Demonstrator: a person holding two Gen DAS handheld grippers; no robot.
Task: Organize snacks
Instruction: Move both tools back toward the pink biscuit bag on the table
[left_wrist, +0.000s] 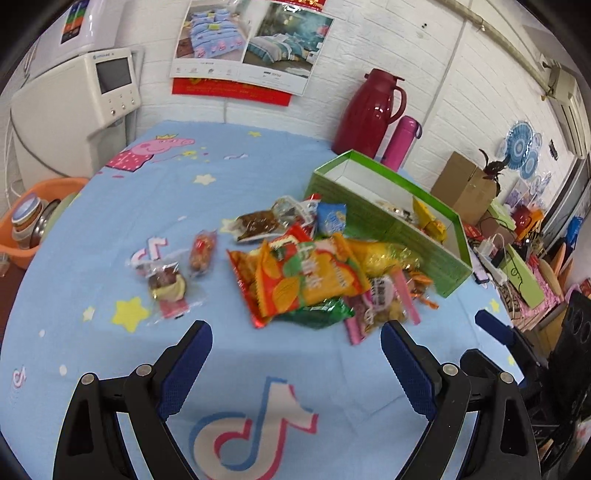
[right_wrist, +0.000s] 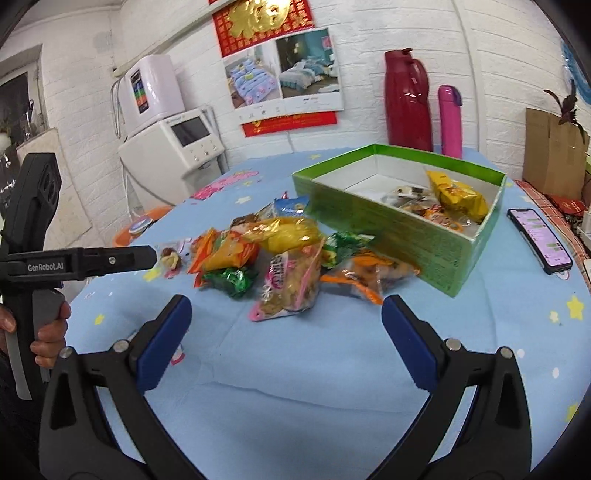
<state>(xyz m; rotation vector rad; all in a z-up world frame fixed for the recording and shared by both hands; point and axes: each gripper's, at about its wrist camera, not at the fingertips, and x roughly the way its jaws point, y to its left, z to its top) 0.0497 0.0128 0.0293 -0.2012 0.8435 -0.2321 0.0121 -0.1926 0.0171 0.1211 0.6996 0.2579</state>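
Note:
A heap of snack packets (left_wrist: 314, 273) (right_wrist: 273, 254) lies on the blue tablecloth beside an open green box (left_wrist: 391, 218) (right_wrist: 402, 225). The box holds a yellow packet (right_wrist: 458, 194) and several small wrapped snacks. An orange chips bag (left_wrist: 310, 277) tops the heap, and a pink-edged packet (right_wrist: 288, 288) lies nearest the right gripper. Two small clear-wrapped snacks (left_wrist: 168, 284) lie apart at the left. My left gripper (left_wrist: 295, 334) hovers open just in front of the heap, empty. My right gripper (right_wrist: 286, 308) is also open and empty, close to the pink-edged packet. The left gripper's body (right_wrist: 74, 262) shows at the left of the right wrist view.
A red thermos jug (left_wrist: 369, 110) (right_wrist: 406, 99) and a pink flask (left_wrist: 400, 142) (right_wrist: 450, 122) stand behind the box at the wall. A phone (right_wrist: 539, 240) lies right of the box near the table edge. An orange basin (left_wrist: 37, 218) sits off the table's left edge. A cardboard box (right_wrist: 554, 151) stands at the right.

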